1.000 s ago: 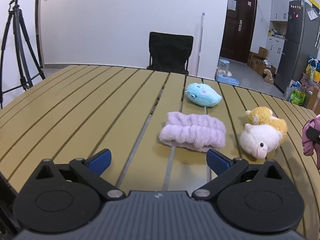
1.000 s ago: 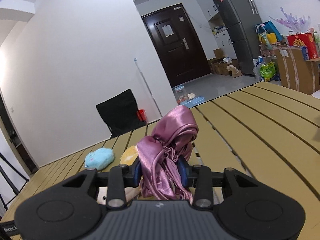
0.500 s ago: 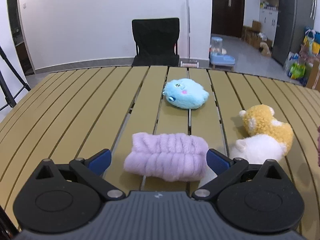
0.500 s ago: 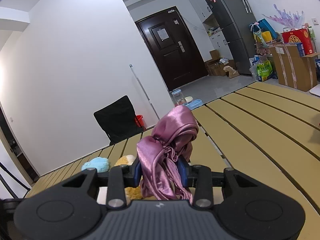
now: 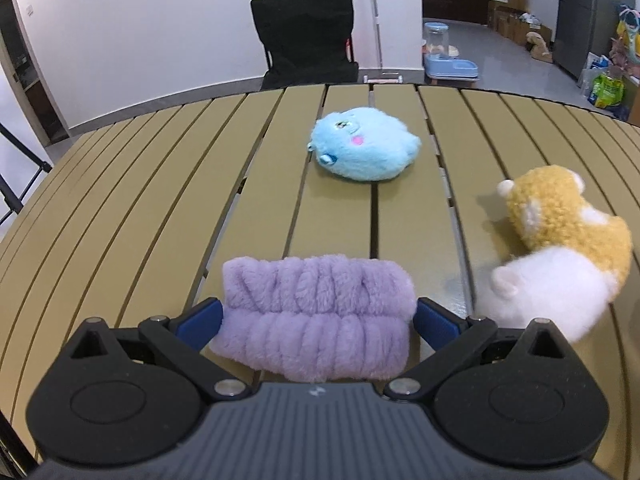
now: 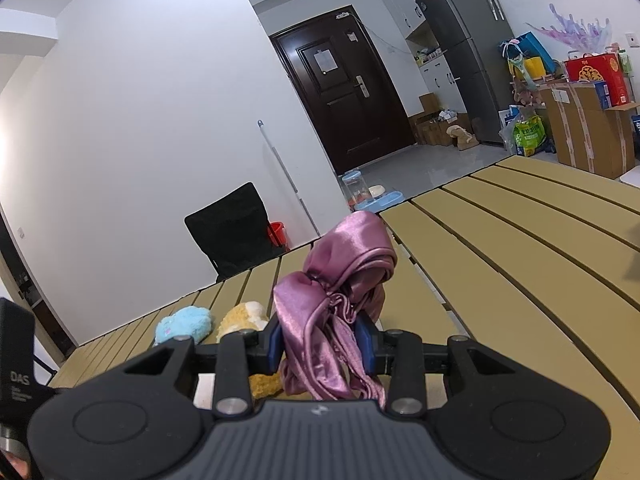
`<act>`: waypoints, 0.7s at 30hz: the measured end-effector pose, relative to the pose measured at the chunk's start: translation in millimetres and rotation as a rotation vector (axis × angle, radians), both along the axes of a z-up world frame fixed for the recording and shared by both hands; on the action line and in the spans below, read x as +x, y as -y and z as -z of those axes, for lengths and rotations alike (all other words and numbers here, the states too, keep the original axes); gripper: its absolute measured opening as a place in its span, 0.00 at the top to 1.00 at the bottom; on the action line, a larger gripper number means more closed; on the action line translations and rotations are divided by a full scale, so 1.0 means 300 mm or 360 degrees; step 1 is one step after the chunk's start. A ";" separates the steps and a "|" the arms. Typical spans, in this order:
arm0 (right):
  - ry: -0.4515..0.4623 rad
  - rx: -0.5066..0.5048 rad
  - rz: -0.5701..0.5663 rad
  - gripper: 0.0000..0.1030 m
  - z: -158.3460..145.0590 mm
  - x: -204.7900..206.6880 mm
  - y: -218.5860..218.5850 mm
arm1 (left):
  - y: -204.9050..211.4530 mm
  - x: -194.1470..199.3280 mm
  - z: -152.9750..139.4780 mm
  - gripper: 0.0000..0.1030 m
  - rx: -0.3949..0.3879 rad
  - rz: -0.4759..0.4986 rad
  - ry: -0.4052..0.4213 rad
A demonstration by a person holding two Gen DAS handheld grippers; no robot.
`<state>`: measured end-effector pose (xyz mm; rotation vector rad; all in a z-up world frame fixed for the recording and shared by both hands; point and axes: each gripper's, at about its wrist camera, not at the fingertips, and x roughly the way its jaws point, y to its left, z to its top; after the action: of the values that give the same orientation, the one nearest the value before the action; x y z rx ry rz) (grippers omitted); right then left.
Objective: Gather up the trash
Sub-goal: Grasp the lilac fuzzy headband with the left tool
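Left tongs [image 5: 316, 316] now astride headband [image 5: 316, 312].

Even indoor light, soft shadows; strong fisheye bending, dark corners; right-edge plush [image 5: 560, 248] motion-blurred.

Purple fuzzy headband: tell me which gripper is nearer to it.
Left. The left gripper has its open jaws on either side of the purple fuzzy headband. The right gripper is off to the side, shut on the pink satin cloth.

A home: fridge [image 6: 460, 40], front door [image 6: 344, 96] (pet feeder [image 5: 444, 54] too).
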<state>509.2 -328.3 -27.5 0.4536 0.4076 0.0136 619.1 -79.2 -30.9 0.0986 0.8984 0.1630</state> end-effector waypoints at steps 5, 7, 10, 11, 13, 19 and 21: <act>-0.0003 -0.0005 -0.0006 0.66 -0.002 0.007 -0.004 | -0.027 0.011 0.011 0.03 -0.0036 -0.0044 0.0027; -0.0007 -0.0008 -0.0010 0.65 0.001 0.011 -0.006 | -0.037 0.002 0.008 0.12 -0.0071 -0.0047 0.0043; -0.0011 -0.0010 -0.0014 0.65 0.003 0.014 -0.004 | -0.040 -0.020 -0.001 0.19 -0.0080 -0.0037 0.0075; -0.0012 -0.0009 -0.0014 0.65 0.004 0.015 -0.004 | -0.040 -0.027 -0.003 0.21 -0.0082 -0.0037 0.0083; -0.0012 -0.0010 -0.0017 0.65 0.004 0.014 -0.003 | -0.036 -0.044 -0.011 0.29 -0.0084 -0.0029 0.0100; -0.0003 -0.0016 -0.0037 0.65 -0.006 0.009 -0.014 | -0.029 -0.111 -0.056 0.59 -0.0120 0.0012 0.0160; 0.0003 -0.0020 -0.0046 0.65 -0.006 0.004 -0.007 | -0.029 -0.141 -0.074 0.67 -0.0126 0.0012 0.0195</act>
<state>510.4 -326.1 -25.8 0.4355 0.4124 0.0395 576.9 -70.5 -8.8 0.0182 0.7811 0.1254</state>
